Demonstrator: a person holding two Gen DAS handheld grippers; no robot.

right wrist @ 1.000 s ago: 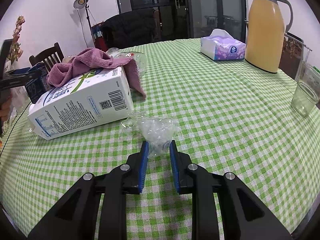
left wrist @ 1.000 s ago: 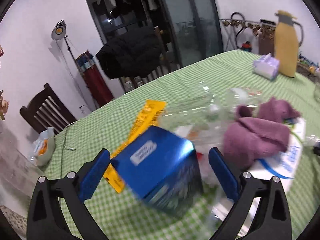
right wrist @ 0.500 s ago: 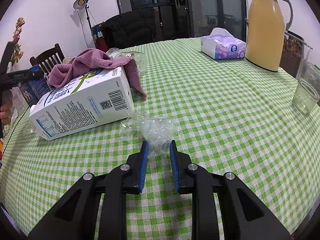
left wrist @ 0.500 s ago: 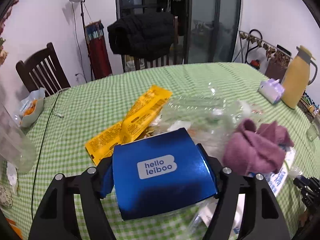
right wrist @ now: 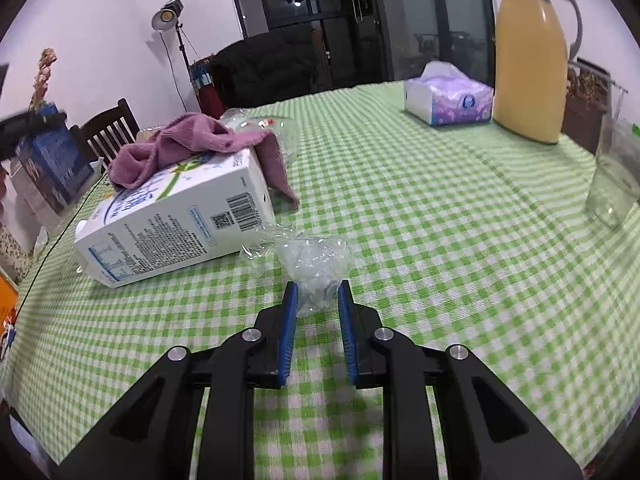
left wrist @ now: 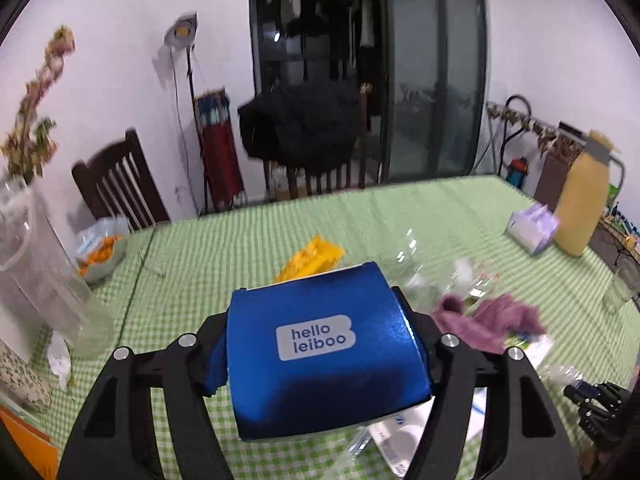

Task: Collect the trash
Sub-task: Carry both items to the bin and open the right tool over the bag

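The left tool [left wrist: 320, 344] clamps a blue box [left wrist: 324, 344] labelled "hello leiboo"; the right tool [right wrist: 317, 300] pinches crumpled clear plastic [right wrist: 314, 260], white carton [right wrist: 176, 216] at ten o'clock.

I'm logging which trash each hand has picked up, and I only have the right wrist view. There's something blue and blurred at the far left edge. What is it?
Observer: A blue box labelled "hello leiboo". The left gripper holds it above the tablecloth; its jaws have just been closing, with the box between them.
Operator: Is any trash hidden behind the carton?
Observer: Yes, a yellow wrapper lies on the tablecloth beyond the box.
Operator: Is there anything near the wooden chair?
Observer: A bowl of orange snacks sits at the table edge in front of it.
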